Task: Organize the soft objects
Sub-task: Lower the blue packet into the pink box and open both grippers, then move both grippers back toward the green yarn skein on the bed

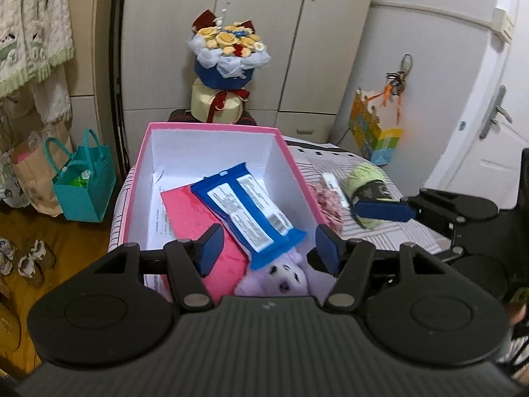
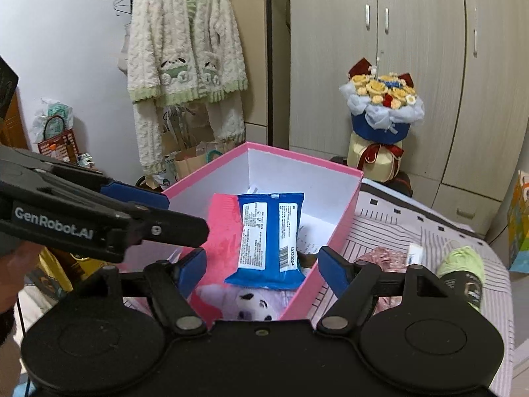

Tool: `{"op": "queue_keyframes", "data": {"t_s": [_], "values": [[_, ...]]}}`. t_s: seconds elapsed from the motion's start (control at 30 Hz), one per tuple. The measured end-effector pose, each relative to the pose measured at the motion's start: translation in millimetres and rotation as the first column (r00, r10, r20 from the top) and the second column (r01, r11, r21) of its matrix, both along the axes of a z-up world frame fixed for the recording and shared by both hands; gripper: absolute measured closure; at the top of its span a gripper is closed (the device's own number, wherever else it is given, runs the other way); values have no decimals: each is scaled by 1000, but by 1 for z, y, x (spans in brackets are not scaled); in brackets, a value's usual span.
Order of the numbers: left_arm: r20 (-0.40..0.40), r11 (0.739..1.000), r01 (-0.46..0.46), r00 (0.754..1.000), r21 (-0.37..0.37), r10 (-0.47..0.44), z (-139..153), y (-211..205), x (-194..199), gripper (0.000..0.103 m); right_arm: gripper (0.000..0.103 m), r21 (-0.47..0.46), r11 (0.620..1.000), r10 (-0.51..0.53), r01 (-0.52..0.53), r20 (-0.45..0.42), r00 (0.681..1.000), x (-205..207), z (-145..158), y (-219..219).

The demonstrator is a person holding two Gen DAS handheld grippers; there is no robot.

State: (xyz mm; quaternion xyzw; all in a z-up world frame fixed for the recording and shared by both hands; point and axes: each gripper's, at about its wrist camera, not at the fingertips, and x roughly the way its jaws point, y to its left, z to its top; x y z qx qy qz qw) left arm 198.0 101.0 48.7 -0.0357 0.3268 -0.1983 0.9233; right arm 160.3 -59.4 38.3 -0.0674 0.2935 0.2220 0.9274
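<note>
Pink box, white inside, lid off, sits on a striped cover. Whether a bed or worktop lies under the cover cannot be told.

Contents: blue wipes pack lies label-up, slanted, overlapping a pink cloth on the box floor. Its near end rests on a lilac plush toy at the near wall of the box. White printed paper shows under the cloth on the left side.

Outside the box, on the cover to its right: a pink knitted piece just beside the box wall, then a white tube, then a green yarn ball with a dark label. All three are apart from the box contents.

Left gripper: jaws spread, nothing between the pads, held above the near end of the box over the plush and pack. No contact seen.

Right gripper: jaws spread wide, empty, also above the near end of the box, with the pack's lower edge between the pads in line of sight but not touched. In the left wrist view its blue pad appears in front of the yarn.

Background: flower bouquet beyond the box, wardrobe behind, teal bag on the floor at left, fleece jacket on a hanger.
</note>
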Motion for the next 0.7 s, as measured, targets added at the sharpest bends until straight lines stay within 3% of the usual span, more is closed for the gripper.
{"op": "queue_keyframes", "data": {"t_s": [0.33,0.7], "values": [[24,994,100,995,34,-101,24,-18,-51,38,22,-6,999,50,-50,3,999,-43,20,-44],[32,972,219,974,86,-223,18,-67,-75,37,20,-18,998,56,-56,30,998,-81,16,-112]]}}
